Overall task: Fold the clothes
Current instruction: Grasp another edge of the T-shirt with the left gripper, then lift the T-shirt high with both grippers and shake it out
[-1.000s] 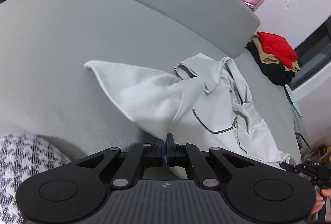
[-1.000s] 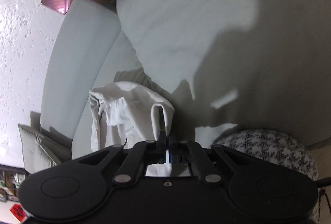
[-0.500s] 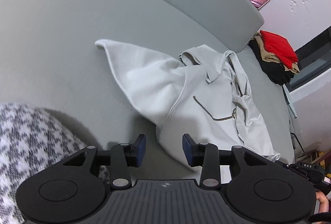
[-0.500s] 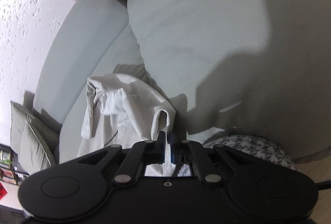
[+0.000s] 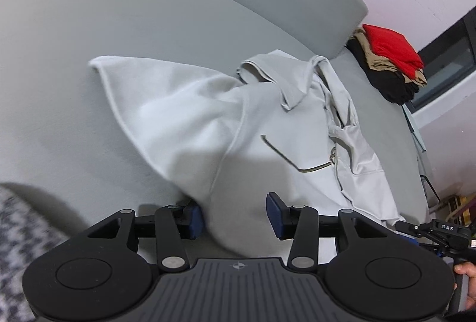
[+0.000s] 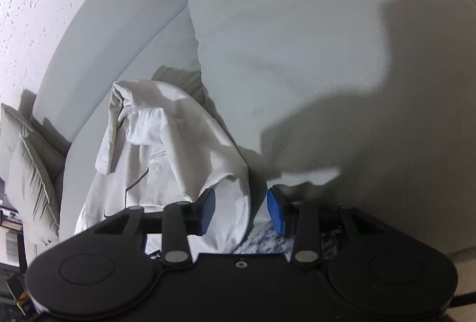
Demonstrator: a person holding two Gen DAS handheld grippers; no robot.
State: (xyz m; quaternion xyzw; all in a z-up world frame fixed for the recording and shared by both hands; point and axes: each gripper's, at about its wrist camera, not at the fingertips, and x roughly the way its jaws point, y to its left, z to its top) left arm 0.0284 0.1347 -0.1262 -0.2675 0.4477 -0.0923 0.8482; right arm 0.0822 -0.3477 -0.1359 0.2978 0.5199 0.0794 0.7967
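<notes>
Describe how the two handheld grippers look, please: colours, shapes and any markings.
Both grippers, left gripper and right gripper, are matte black, with two round discs, linkage bars on silver pivots and blue-padded fingers. The left's ribbed grey centre plate bears a small round emblem.

Both handheld tools share one build. The left gripper [image 5: 235,216] has a black ribbed body with a small crosshair mark, two round discs at the near corners, silver pivot screws on its black linkage bars, and blue pads [image 5: 274,213]. The right gripper [image 6: 240,210] is smooth-bodied, with one centre screw and blue pads [image 6: 273,213].
</notes>
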